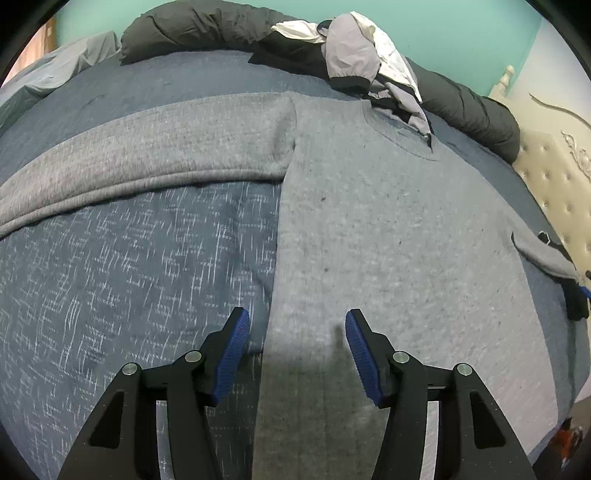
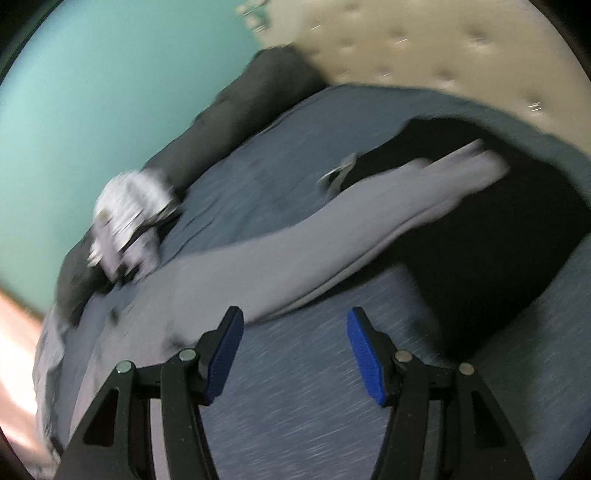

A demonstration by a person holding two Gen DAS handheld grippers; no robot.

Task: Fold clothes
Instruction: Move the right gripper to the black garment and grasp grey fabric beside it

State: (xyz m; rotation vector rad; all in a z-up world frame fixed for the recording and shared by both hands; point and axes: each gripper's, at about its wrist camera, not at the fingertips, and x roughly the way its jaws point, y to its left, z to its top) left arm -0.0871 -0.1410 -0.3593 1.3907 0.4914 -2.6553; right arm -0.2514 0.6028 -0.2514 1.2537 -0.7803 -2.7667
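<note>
Your left tool (image 1: pixel 297 334) hangs released over the bed (image 1: pixel 110 295), its blue pads (image 1: pixel 236 354) apart with nothing pinched between them. The grey sweatshirt (image 1: pixel 388 240) lies flat on the blue speckled bed cover directly ahead of it — the garment's straight side edge runs up between the two fingers, so the left finger stands over bare cover and the right finger over grey cloth. One sleeve (image 1: pixel 147 158) stretches away to the left, well ahead of the tool, lying straight across the cover. The neckline sits at the far end, just beside a heap of pale and white clothes (image 1: pixel 362 55) that rests on a long dark puffy bundle (image 1: pixel 207 26) along the bed's far edge. To the right, past the sweatshirt, stands a cream tufted headboard (image 1: pixel 554 177).

Your right tool (image 2: pixel 295 334) is also released, pads (image 2: pixel 364 358) wide and empty, over bare blue cover. Its view is blurred. Ahead of it the sweatshirt's other sleeve (image 2: pixel 295 251) runs from the left up to the right, its end lying on a black garment (image 2: pixel 498 240) — that one sits ahead and to the right of the tool, near the headboard (image 2: pixel 424 44).
</note>
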